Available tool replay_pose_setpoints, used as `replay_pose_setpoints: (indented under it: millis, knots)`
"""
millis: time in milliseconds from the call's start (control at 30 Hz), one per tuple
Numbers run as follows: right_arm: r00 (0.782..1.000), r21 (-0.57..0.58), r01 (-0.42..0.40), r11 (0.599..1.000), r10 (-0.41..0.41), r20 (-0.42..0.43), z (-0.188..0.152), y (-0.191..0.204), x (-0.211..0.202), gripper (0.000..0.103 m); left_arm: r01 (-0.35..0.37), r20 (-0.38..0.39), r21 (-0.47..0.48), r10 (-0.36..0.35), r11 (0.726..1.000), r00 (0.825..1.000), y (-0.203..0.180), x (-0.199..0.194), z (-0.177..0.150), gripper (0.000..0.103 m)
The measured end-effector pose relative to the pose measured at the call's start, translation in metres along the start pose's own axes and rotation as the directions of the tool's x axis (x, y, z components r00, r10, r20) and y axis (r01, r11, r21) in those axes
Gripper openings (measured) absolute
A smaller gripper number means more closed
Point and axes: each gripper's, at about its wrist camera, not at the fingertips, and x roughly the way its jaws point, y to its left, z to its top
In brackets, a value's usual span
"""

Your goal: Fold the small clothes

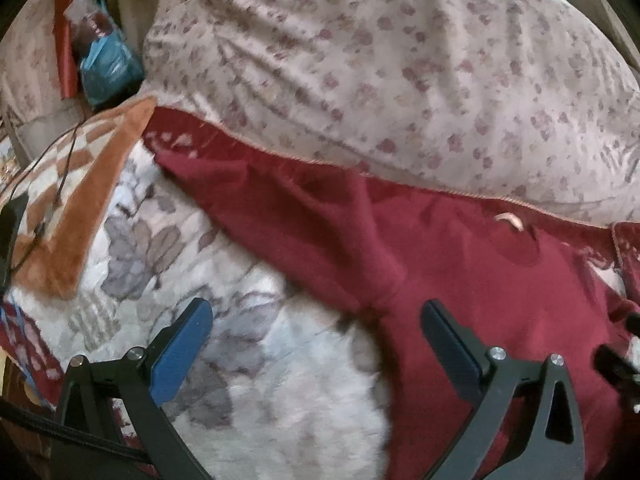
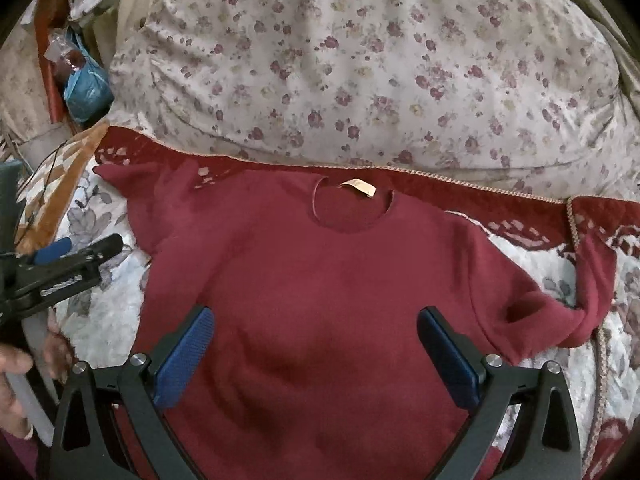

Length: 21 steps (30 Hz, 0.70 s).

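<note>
Both the left gripper (image 1: 316,344) and the right gripper (image 2: 316,350) hover with jaws wide and empty. The red sweater (image 2: 320,280) lies spread flat on the bed (image 2: 100,320), sleeves out, below the flowered pillow (image 2: 360,60). No fold looks made yet; the whole job seems left.

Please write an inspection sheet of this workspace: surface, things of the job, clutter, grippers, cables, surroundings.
Surface: bed with a floral blanket, red-bordered.
Job's things: dark red sweater spread flat, neck label up, sleeves out to both sides, not folded.
Clutter: orange checked cloth; blue bag beyond the bed.
Grippers: left gripper open over the sweater's sleeve side; right gripper open over its body; neither holds cloth.
Cables: thin dark cable across the orange cloth.
Surroundings: large floral pillow behind the sweater.
</note>
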Motion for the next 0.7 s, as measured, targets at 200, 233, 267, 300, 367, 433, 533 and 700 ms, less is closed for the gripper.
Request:
replay_pose_setpoints:
  millis: [200, 233, 267, 300, 367, 433, 533, 700]
  knots:
    - [0.998, 0.079, 0.052, 0.996, -0.054, 0.026, 0.000, -0.016, 0.012, 0.103, 0.079, 0.014, -0.005, -0.079, 0.997, 0.997, -0.038, 0.008, 0.010, 0.103]
    - [0.998, 0.094, 0.058, 0.994, -0.060, 0.024, 0.001, -0.019, 0.014, 0.103, 0.085, 0.022, -0.001, -0.085, 0.996, 0.996, -0.042, 0.010, 0.008, 0.103]
    - [0.998, 0.101, 0.059, 0.993, -0.062, 0.026, 0.001, -0.020, 0.015, 0.103, 0.084, 0.029, 0.003, -0.084, 0.996, 0.996, -0.045, 0.014, 0.005, 0.103]
    - [0.998, 0.104, 0.061, 0.993, -0.064, 0.028, 0.000, -0.021, 0.017, 0.103, 0.079, 0.034, 0.004, -0.079, 0.997, 0.996, -0.047, 0.018, 0.001, 0.103]
    - [0.996, 0.105, 0.083, 0.991, -0.085, 0.019, -0.001, -0.021, 0.022, 0.103, 0.071, 0.022, 0.006, -0.071, 0.997, 0.997, -0.047, 0.027, -0.006, 0.103]
    - [0.996, 0.104, 0.090, 0.990, -0.091, 0.001, -0.001, -0.021, 0.029, 0.103, 0.067, -0.012, 0.022, -0.067, 0.998, 0.998, -0.047, 0.037, -0.009, 0.103]
    - [0.994, 0.101, 0.105, 0.989, -0.106, -0.003, -0.002, -0.019, 0.037, 0.103, 0.036, 0.003, 0.044, -0.036, 0.998, 0.999, -0.046, 0.040, -0.011, 0.103]
    - [0.990, 0.087, 0.142, 0.986, -0.142, 0.002, 0.000, -0.015, 0.044, 0.103, 0.035, 0.012, 0.074, -0.036, 0.997, 0.999, -0.048, 0.041, -0.010, 0.103]
